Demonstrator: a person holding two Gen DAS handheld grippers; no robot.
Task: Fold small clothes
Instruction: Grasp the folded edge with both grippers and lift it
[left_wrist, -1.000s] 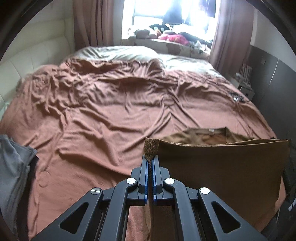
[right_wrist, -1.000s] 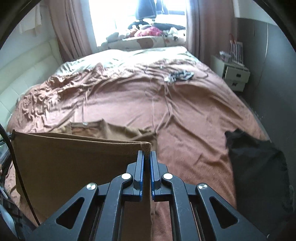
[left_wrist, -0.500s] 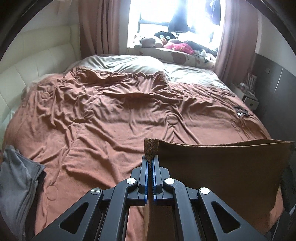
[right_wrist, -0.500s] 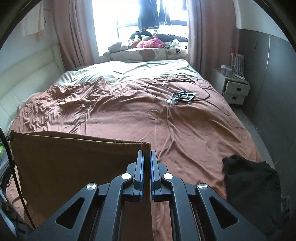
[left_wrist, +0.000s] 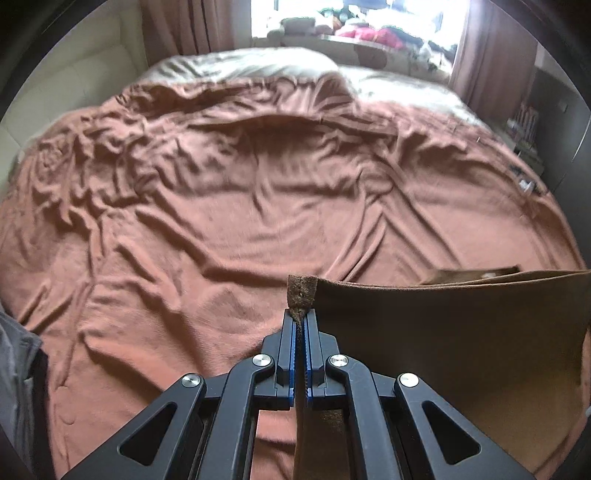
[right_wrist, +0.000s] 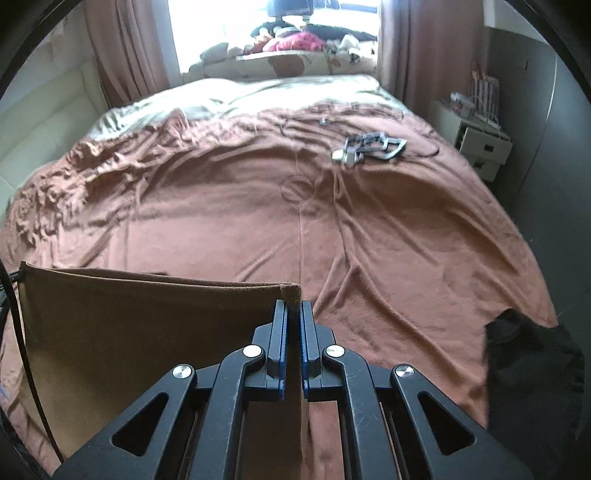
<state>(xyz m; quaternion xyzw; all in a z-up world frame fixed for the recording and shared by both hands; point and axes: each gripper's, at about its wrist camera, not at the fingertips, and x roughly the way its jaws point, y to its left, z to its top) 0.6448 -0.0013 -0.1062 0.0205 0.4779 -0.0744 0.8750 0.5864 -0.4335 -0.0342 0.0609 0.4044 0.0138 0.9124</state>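
Observation:
A brown garment (left_wrist: 443, 343) hangs stretched between my two grippers above the near part of the bed. My left gripper (left_wrist: 300, 314) is shut on its left top corner. My right gripper (right_wrist: 292, 306) is shut on its right top corner; the cloth (right_wrist: 147, 332) spreads to the left in that view. A strip of its collar part (left_wrist: 476, 274) shows just behind the top edge in the left wrist view. The lower part of the garment is hidden below the frames.
The bed has a wrinkled rust-brown blanket (left_wrist: 229, 206). A grey folded garment (left_wrist: 18, 376) lies at the left edge. A black garment (right_wrist: 532, 362) lies at the right edge. A tangle of cable and metal parts (right_wrist: 373, 147) lies far right. A white nightstand (right_wrist: 476, 144) stands beside the bed.
Both grippers lifted the garment, hiding its far part, then tilted down and forward; the collar part shows again behind the top edge. Both stayed shut on the corners.

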